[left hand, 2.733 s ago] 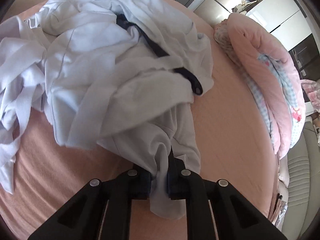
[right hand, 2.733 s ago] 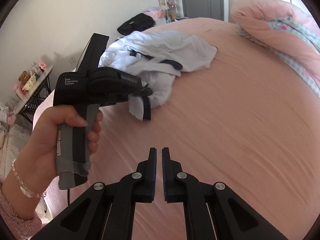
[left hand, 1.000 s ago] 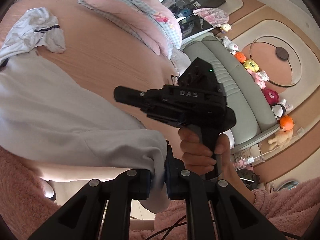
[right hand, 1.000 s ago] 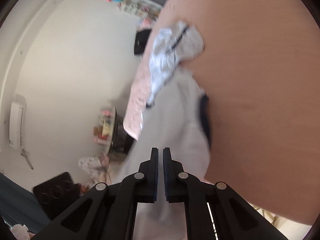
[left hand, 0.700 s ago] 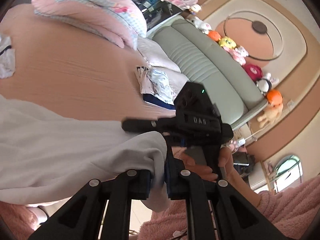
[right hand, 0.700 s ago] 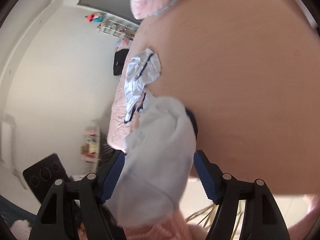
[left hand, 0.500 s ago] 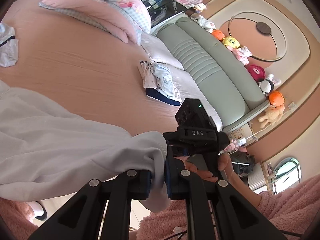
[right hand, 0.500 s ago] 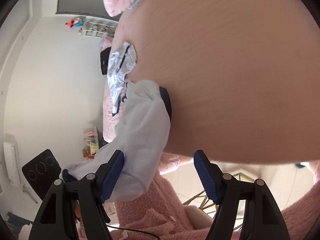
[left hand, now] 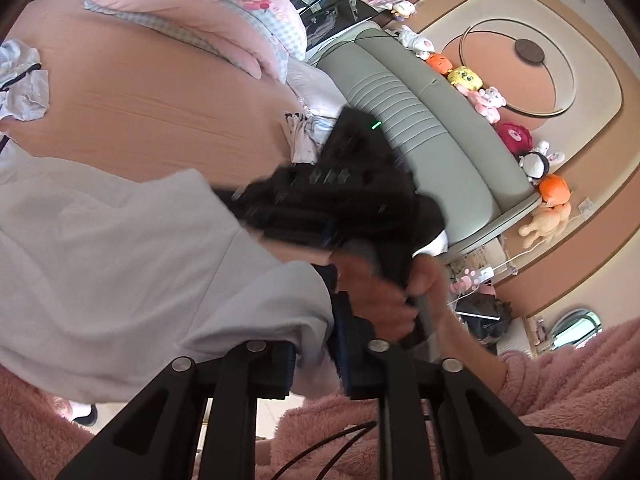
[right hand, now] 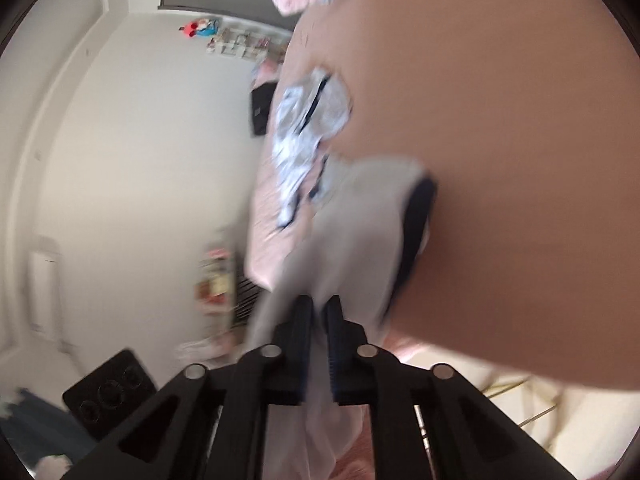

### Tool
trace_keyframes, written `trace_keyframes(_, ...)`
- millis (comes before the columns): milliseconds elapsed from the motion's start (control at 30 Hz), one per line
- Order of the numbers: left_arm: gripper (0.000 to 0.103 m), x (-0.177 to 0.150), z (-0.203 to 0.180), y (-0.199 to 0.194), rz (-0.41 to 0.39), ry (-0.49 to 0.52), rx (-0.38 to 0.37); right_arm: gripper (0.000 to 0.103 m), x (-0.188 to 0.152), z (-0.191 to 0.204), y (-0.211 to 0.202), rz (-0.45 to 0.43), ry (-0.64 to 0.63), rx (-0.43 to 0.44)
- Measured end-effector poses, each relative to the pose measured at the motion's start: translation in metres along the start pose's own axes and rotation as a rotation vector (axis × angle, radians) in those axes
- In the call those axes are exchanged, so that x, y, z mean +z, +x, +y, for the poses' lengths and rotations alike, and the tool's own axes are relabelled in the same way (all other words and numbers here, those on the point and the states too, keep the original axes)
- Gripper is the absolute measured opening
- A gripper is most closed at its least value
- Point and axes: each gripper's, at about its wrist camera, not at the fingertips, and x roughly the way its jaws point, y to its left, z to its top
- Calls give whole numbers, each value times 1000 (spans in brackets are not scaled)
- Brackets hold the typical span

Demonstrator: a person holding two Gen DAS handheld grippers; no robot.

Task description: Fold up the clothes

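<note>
A light grey garment [left hand: 120,260] with a dark navy edge [right hand: 416,220] hangs lifted off the pink bed [left hand: 140,100]. In the left wrist view its end lies between the fingers of my left gripper [left hand: 316,332], whose jaws are opening and stand wider than before. The black body of the right gripper [left hand: 352,200], blurred, is held by a hand [left hand: 376,304] just beyond those fingers. In the right wrist view my right gripper [right hand: 318,304] is shut on the same garment [right hand: 360,220], which runs down between its pads.
A crumpled pile of other pale clothes [left hand: 24,84] [right hand: 308,120] lies further up the bed. A rolled pink quilt [left hand: 200,4], a small folded stack [left hand: 304,136] and a green padded headboard [left hand: 420,128] lie beyond. Pink fleece sleeves [left hand: 560,380] are close below.
The right gripper opened wide around the garment's end, then closed on it and moved in close to the left fingers. The left jaws have parted a little.
</note>
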Motion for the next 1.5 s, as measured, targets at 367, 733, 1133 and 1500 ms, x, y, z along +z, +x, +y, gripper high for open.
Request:
trace_keyframes(367, 24, 10, 7, 19, -47, 6, 10, 61, -7, -28, -35, 9, 11, -158)
trace_keyframes(733, 24, 10, 50, 15, -73, -134, 93, 64, -59, -131, 33, 168, 393, -91)
trace_keyframes(1133, 36, -1, 90, -32, -139, -241, 237, 25, -20, -100, 113, 120, 296, -145)
trace_keyframes(1500, 37, 19, 130, -40, -111, -246, 378, 5, 12, -70, -58, -337, -50, -798)
